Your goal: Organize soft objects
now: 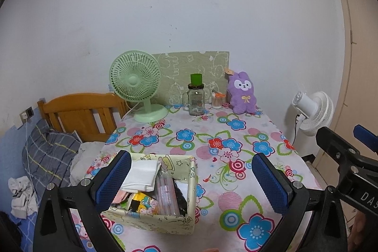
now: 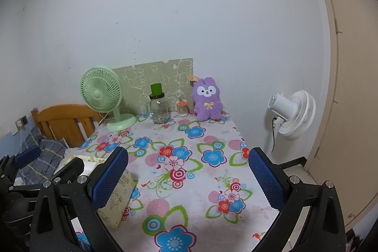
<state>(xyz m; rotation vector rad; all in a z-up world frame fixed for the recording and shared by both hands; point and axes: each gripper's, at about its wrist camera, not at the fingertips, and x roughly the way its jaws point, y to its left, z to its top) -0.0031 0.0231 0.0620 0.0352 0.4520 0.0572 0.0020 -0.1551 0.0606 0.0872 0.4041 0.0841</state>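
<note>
A purple plush rabbit [image 1: 243, 92] [image 2: 207, 99] sits upright at the far right of the flowered tablecloth [image 1: 236, 152], against the wall. A pale yellow fabric box [image 1: 151, 216] [image 2: 118, 195] stands at the near left of the table. It holds a folded white cloth [image 1: 141, 175], packets and other small items. My left gripper [image 1: 192, 181] is open just above the box, its left pad over the box's left side, holding nothing. Over the near middle of the table my right gripper [image 2: 189, 178] is also open and empty, its left finger beside the box.
A green desk fan [image 1: 135, 84], a glass jar mug with a green lid [image 1: 196, 98] and a small jar of swabs [image 1: 217, 102] line the back edge. A white floor fan [image 1: 311, 110] stands right of the table. A wooden headboard [image 1: 80, 115] and grey pillow [image 1: 49, 152] lie to the left.
</note>
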